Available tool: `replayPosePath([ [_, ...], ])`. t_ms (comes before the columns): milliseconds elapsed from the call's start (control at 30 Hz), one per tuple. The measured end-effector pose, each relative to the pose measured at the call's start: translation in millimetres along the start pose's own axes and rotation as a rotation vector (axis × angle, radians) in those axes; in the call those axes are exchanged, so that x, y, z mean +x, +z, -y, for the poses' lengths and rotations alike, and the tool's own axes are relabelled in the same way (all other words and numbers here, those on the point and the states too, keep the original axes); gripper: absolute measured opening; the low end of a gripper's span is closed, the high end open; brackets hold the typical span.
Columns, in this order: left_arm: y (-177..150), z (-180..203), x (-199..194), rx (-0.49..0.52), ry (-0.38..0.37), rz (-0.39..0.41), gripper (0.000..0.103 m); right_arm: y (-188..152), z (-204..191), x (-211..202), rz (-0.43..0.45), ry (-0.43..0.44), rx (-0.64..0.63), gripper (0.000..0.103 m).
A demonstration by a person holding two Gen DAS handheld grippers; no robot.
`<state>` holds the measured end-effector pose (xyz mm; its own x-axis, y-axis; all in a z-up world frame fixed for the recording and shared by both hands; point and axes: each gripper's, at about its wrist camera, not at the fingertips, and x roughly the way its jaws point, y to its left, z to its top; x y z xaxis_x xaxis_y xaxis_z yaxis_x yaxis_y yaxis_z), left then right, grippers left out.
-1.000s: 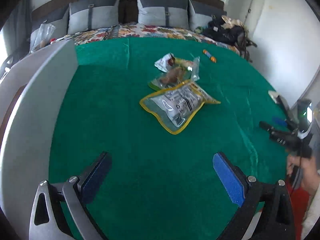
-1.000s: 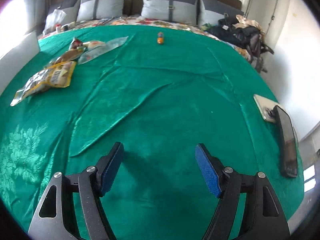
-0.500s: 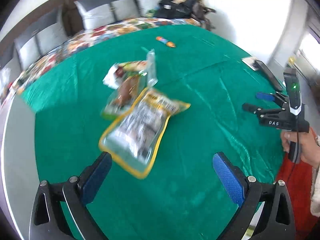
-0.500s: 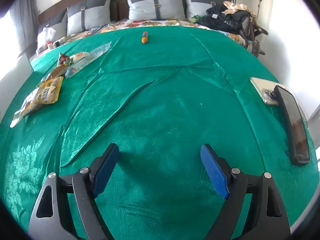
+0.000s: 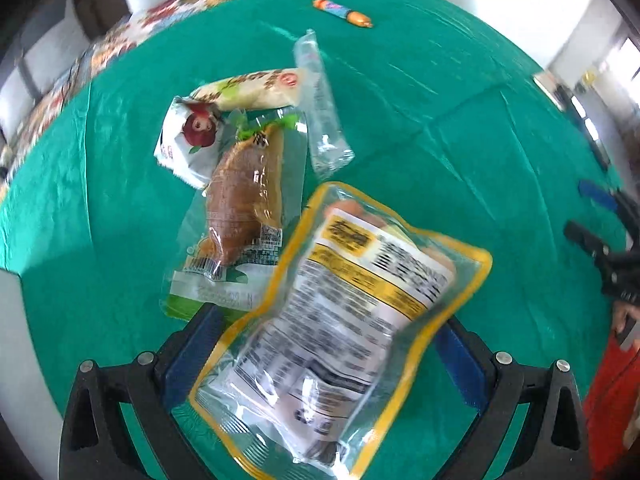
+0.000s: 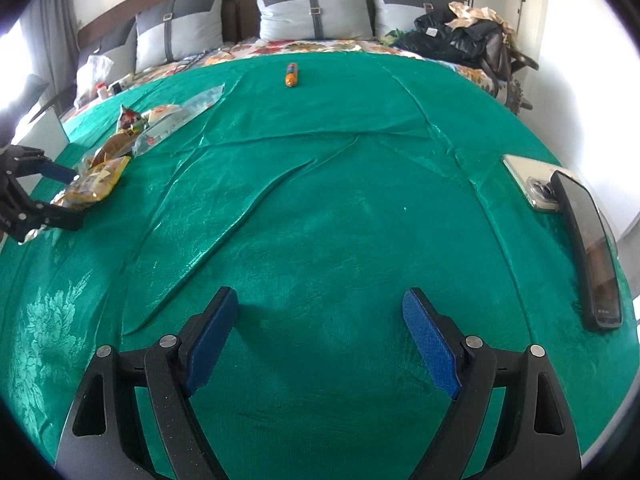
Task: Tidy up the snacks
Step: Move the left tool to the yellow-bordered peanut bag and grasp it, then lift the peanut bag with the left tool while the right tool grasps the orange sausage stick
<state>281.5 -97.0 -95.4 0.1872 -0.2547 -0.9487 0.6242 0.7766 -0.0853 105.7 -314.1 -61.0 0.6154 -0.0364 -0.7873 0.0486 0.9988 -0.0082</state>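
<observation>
Tongs in my left hand [image 5: 320, 352] are spread wide and point steeply down over the yellow-edged snack pouch [image 5: 340, 332], which lies flat on the green cloth [image 5: 460, 140] between the blue pads [image 5: 192, 356], neither of which I can see pressing on it. My right tongs [image 6: 316, 340] are spread too, with nothing but bare cloth between them. Because the pouch is flat, slick and overlaps the clear-wrapped bread [image 5: 240, 200] beside it, I judge that closing now could skid over the film, pinch up the cloth, or drag the neighbouring bread along.
</observation>
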Motion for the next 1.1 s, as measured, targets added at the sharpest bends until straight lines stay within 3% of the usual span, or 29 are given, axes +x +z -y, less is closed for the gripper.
replayPosePath([
  [33,-3,0,-3,-0.009,-0.019,0.019,0.099,0,0,0,0.000,0.000,0.000,0.088],
  [100,-11,0,-11,-0.021,-0.038,0.047,0.078,0,0,0,0.000,0.000,0.000,0.088],
  [167,-23,-1,-21,-0.062,-0.045,0.075,0.063,0,0,0,0.000,-0.001,0.000,0.088],
  [200,-31,-2,-25,-0.099,-0.045,0.077,0.060,0,0,0,0.000,-0.001,0.000,0.088],
  [300,-61,-9,-35,-0.221,-0.008,0.098,0.059,0,0,0,0.000,0.000,0.000,0.088],
  [467,-138,-40,-61,-0.528,0.091,0.168,0.059,0,0,0,0.000,0.000,0.000,0.088],
  [533,-158,-52,-69,-0.590,0.157,0.202,0.061,0,0,-1,0.001,0.000,0.000,0.088],
  [600,-168,-59,-71,-0.609,0.205,0.230,0.070,0,0,-1,0.000,0.000,0.000,0.088],
  [800,-173,-79,-58,-0.614,0.232,0.282,0.090,0,0,-1,0.001,0.000,0.000,0.088],
  [900,-169,-77,-51,-0.575,0.290,0.281,0.101,0,0,-1,0.001,0.000,0.000,0.088],
  [967,-173,-72,-47,-0.528,0.340,0.297,0.103,0,0,-1,0.000,0.001,0.000,0.088],
  [1100,-178,-73,-47,-0.529,0.340,0.324,0.103,0,-1,-1,-0.001,-0.001,-0.003,0.088],
])
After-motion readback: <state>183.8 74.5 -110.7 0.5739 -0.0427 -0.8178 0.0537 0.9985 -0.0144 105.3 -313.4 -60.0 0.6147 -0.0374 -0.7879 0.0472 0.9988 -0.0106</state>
